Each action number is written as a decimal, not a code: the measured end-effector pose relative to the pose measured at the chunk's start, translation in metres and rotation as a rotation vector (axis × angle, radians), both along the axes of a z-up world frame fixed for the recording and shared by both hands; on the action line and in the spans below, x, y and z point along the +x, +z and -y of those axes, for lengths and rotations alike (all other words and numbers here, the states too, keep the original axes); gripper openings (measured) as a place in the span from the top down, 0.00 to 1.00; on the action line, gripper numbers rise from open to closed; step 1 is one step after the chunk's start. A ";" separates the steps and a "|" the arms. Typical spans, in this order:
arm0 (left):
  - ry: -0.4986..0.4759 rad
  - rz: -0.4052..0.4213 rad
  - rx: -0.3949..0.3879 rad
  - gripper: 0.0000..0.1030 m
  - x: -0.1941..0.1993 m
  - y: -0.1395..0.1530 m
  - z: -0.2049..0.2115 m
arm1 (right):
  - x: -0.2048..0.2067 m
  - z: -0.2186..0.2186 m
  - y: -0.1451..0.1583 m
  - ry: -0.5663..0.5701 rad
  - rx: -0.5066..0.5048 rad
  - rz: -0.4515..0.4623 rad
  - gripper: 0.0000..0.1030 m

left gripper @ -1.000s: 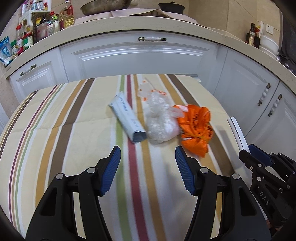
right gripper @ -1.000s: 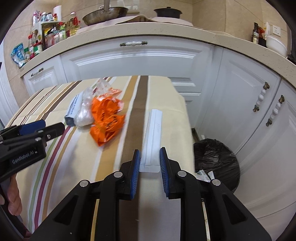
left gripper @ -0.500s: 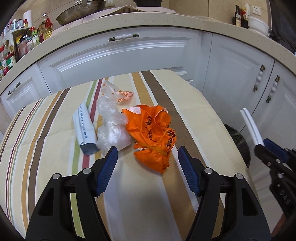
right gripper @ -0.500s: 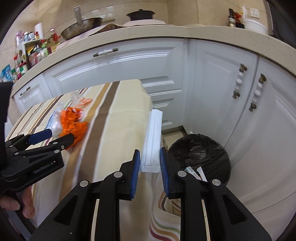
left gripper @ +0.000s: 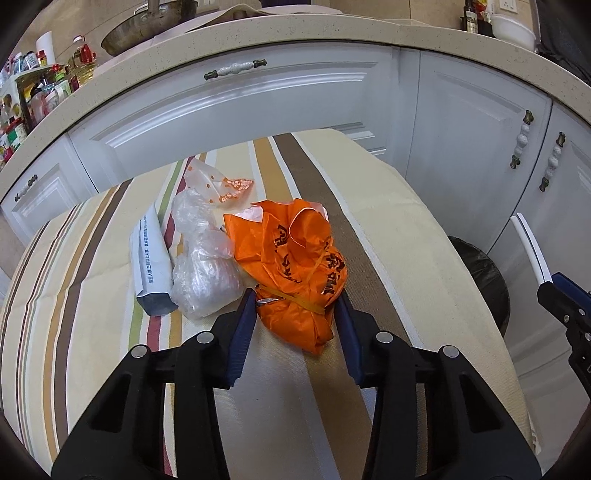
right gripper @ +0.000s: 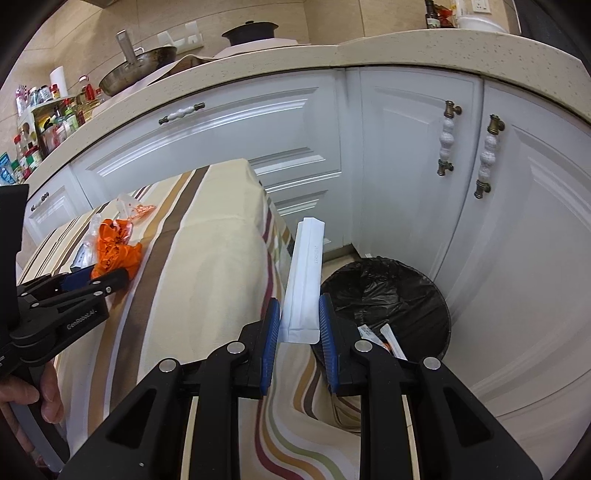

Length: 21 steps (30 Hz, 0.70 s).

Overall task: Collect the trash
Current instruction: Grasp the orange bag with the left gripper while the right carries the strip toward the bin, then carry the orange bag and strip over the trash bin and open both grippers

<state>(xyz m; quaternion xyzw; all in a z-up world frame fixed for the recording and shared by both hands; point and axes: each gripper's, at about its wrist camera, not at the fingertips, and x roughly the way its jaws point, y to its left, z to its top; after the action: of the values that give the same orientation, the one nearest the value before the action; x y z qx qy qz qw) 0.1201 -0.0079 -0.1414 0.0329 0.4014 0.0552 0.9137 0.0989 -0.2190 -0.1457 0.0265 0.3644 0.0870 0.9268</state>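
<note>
A crumpled orange plastic bag (left gripper: 295, 266) lies on the striped tablecloth (left gripper: 92, 295), and my left gripper (left gripper: 295, 310) has its blue pads against both sides of its near end. A clear plastic bag (left gripper: 201, 266) and a grey-white packet (left gripper: 151, 266) lie just left of it. My right gripper (right gripper: 295, 325) is shut on a long white paper wrapper (right gripper: 304, 273) and holds it in the air beside the table's edge, next to a bin with a black liner (right gripper: 388, 295). The orange bag also shows in the right wrist view (right gripper: 114, 251).
White cabinet doors (right gripper: 406, 155) with knob handles stand behind the bin and the table. The bin holds a few small wrappers (right gripper: 384, 339). A counter (left gripper: 332, 33) above carries a pan, bottles and jars. The tablecloth hangs over the table's right edge (right gripper: 266, 236).
My left gripper has moved right and forward from the clear bag to the orange bag and closed in on it. My right gripper has carried the white wrapper off the table toward the bin.
</note>
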 end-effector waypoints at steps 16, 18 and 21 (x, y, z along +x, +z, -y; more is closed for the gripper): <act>-0.124 0.057 -0.005 0.60 -0.022 0.032 0.043 | -0.007 0.032 0.012 -0.102 -0.055 0.055 0.78; -0.150 0.063 -0.011 0.60 -0.021 0.035 0.052 | -0.007 0.037 0.014 -0.114 -0.064 0.061 0.78; -0.201 0.067 -0.015 0.60 -0.018 0.038 0.072 | -0.006 0.043 0.016 -0.132 -0.073 0.069 0.78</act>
<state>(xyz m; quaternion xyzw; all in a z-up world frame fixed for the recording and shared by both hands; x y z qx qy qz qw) 0.1023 -0.0798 -0.1035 0.0642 0.3655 -0.0385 0.9278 0.0925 -0.2625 -0.1302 0.0137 0.3328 0.0134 0.9428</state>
